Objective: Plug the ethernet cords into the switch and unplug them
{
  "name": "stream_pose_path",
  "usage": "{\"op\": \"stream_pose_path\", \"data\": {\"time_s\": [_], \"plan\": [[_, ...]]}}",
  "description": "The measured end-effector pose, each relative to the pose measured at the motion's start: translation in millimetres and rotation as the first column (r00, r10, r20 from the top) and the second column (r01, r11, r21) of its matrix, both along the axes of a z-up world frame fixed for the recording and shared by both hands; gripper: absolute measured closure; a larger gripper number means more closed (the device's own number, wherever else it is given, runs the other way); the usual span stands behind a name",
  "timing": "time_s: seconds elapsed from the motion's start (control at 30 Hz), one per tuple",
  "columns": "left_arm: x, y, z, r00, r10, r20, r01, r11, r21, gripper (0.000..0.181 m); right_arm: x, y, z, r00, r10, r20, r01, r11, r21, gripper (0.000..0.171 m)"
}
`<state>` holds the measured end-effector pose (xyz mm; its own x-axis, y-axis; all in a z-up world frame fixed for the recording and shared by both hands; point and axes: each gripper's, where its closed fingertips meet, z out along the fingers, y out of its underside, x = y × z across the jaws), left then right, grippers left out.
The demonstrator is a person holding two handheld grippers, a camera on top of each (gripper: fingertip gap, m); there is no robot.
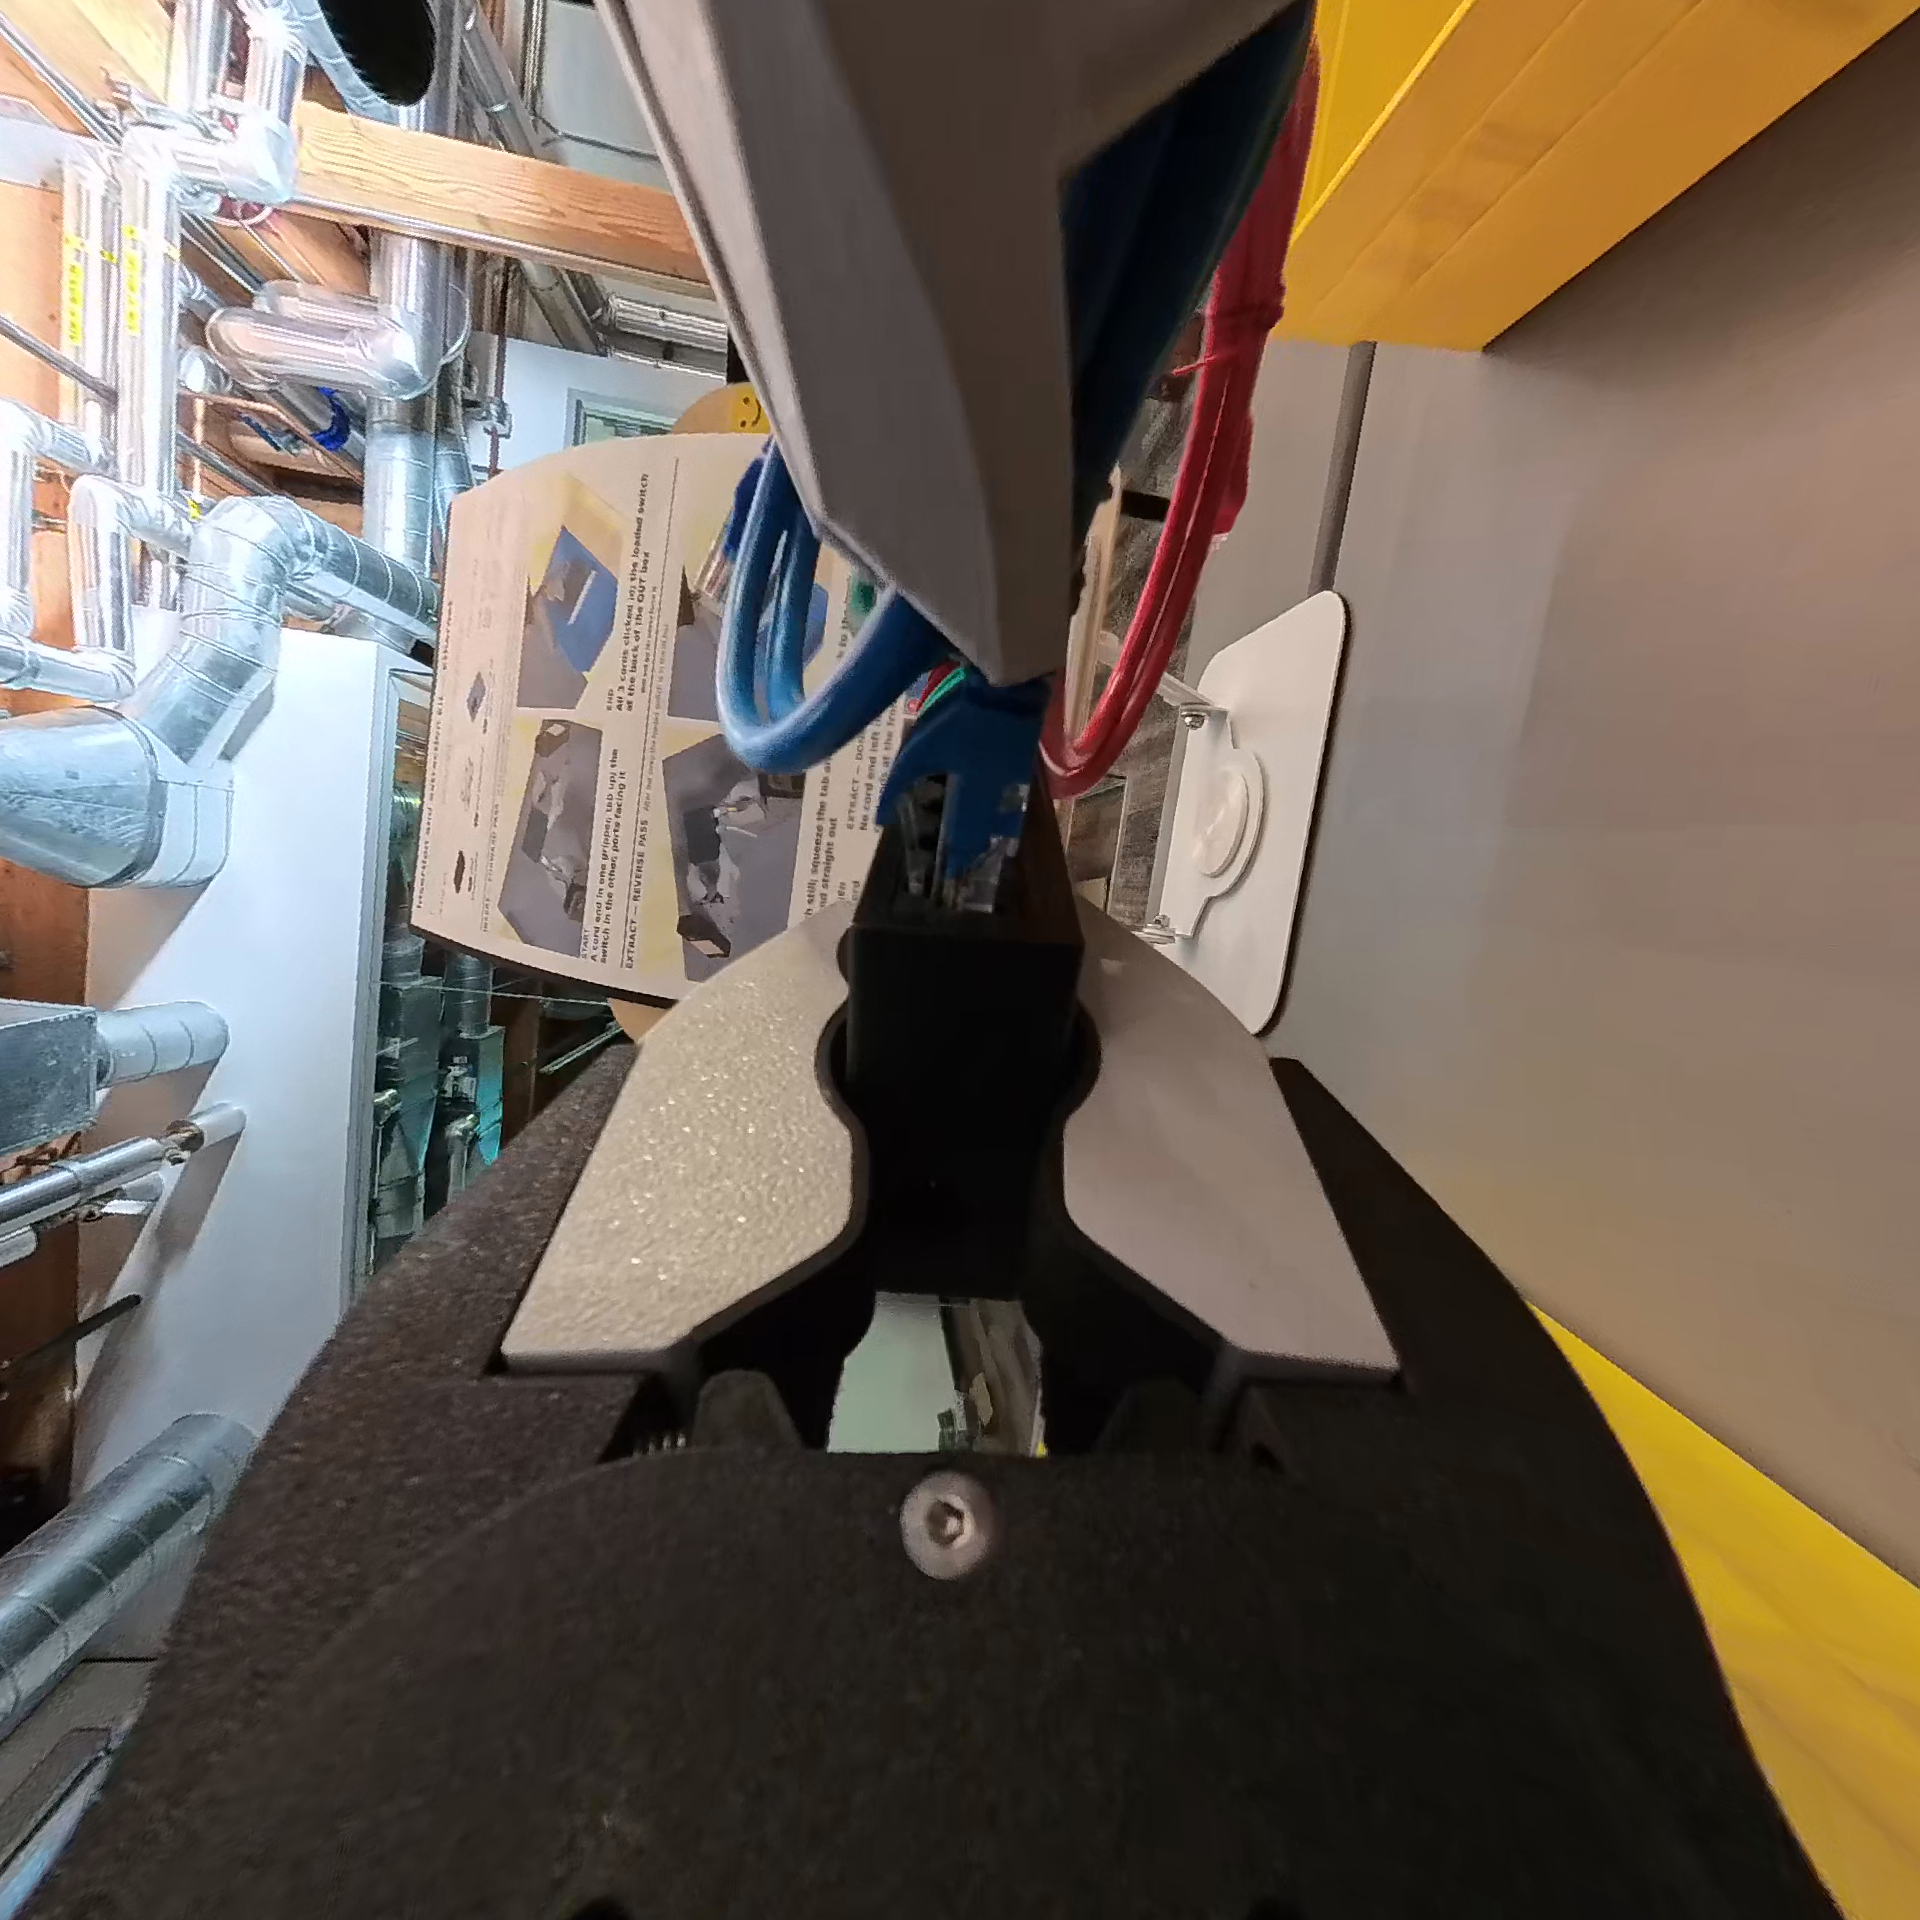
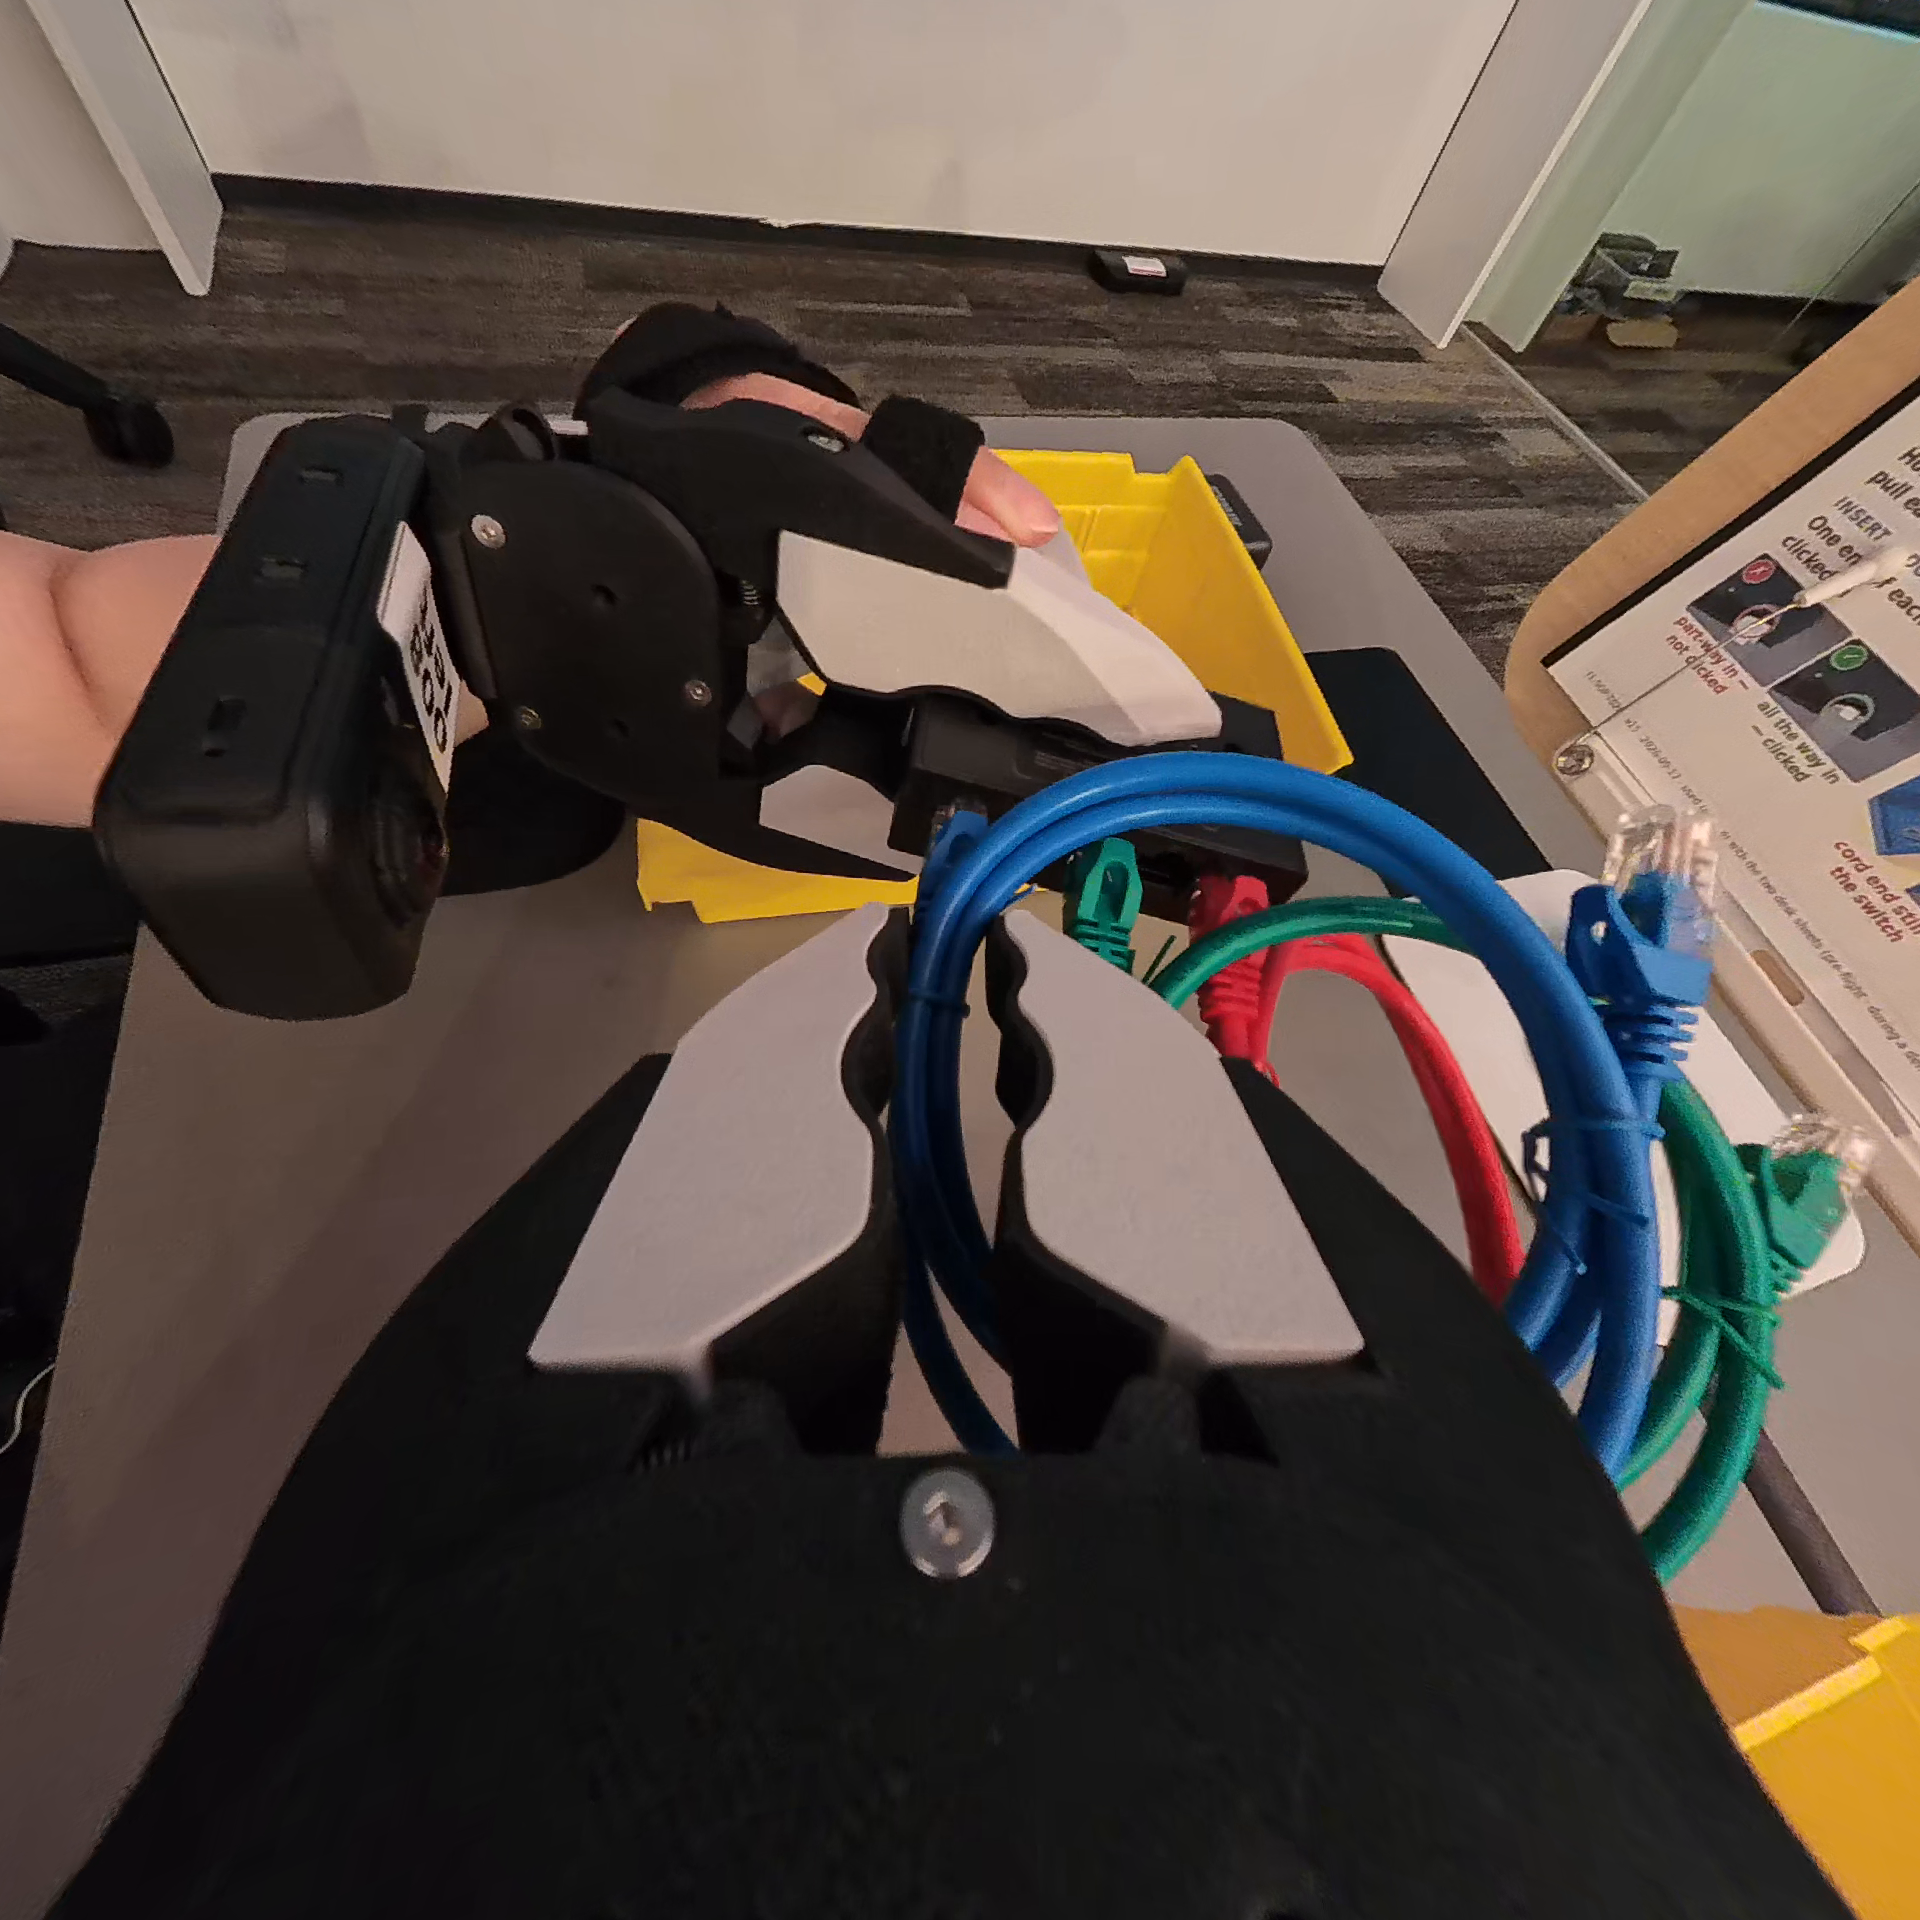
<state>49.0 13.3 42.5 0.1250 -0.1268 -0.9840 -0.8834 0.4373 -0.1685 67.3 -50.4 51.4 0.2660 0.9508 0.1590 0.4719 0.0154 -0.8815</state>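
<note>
Presently, reading the right wrist view from left to right, the left claw (image 2: 1049,727) is clamped across the black switch (image 2: 1081,790), holding it just above the counter (image 2: 343,1122) in front of the yellow bin (image 2: 1226,582); the grip appears intended to steady the body while cords are worked at its ports. The left wrist view confirms this: the switch (image 1: 956,1049) sits tight between that claw's pads, ports facing away. Three cords are seated in the port face: blue cord (image 2: 1226,790), green cord (image 2: 1103,902) and red cord (image 2: 1231,935). The right claw (image 2: 945,956) is nearly closed around a strand of the blue cord close behind its plug, though firm contact cannot be confirmed; the placement suggests preparation to unplug that connector. Further right, the free blue plug (image 2: 1652,904) and free green plug (image 2: 1813,1174) hang loose beside the instruction board (image 2: 1558,665), clear of the work.
</note>
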Motion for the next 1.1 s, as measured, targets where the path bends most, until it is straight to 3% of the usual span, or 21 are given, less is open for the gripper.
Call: {"op": "stream_pose_path", "data": {"time_s": [1.1], "plan": [[3.7, -7.1, -3.6, 1.0, -0.01, -0.013, 0.01, 1.0, 0.004, 0.153, -5.8, -6.0, -0.6, 0.999, 0.019, 0.033, -0.021, 0.999, 0.044, 0.158]]}}
